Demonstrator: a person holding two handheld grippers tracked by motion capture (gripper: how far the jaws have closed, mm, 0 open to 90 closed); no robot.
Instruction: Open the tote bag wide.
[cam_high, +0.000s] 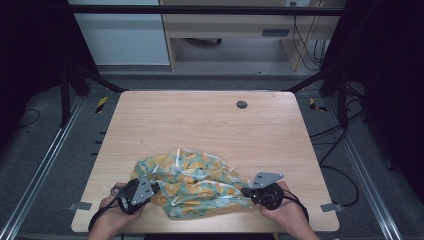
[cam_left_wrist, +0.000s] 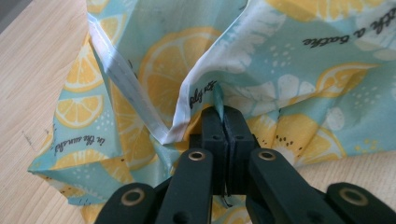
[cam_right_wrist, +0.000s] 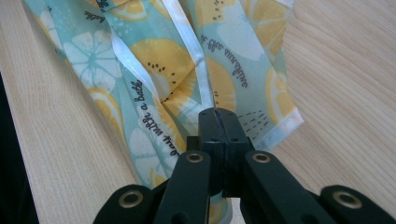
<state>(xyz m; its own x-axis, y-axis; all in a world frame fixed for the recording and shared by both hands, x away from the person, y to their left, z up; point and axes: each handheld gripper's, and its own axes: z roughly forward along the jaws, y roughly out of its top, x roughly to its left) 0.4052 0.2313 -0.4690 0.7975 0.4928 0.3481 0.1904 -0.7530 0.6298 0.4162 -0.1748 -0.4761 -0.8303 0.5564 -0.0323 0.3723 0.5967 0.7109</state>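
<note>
both grippers, left gripper (cam_high: 150, 188) and right gripper (cam_high: 248, 190), pinched the lemon-print cloth (cam_high: 192, 182) at the desk's (cam_high: 200, 120) near edge; spreading it flat likely came next.

**Surroundings, Non-Task Items**

Light wooden table (cam_high: 200, 120) with rounded corners, set on grey floor (cam_high: 50, 150). Small round dark grommet (cam_high: 241, 104) near far edge of table. Metal rails (cam_high: 35, 175) along both sides. Black frame bar (cam_high: 200, 10) across top. Yellow-black tape marks (cam_high: 101, 103) beside far corners. Black cables (cam_high: 340, 170) at right. Pale wooden furniture (cam_high: 225, 30) beyond.
</note>
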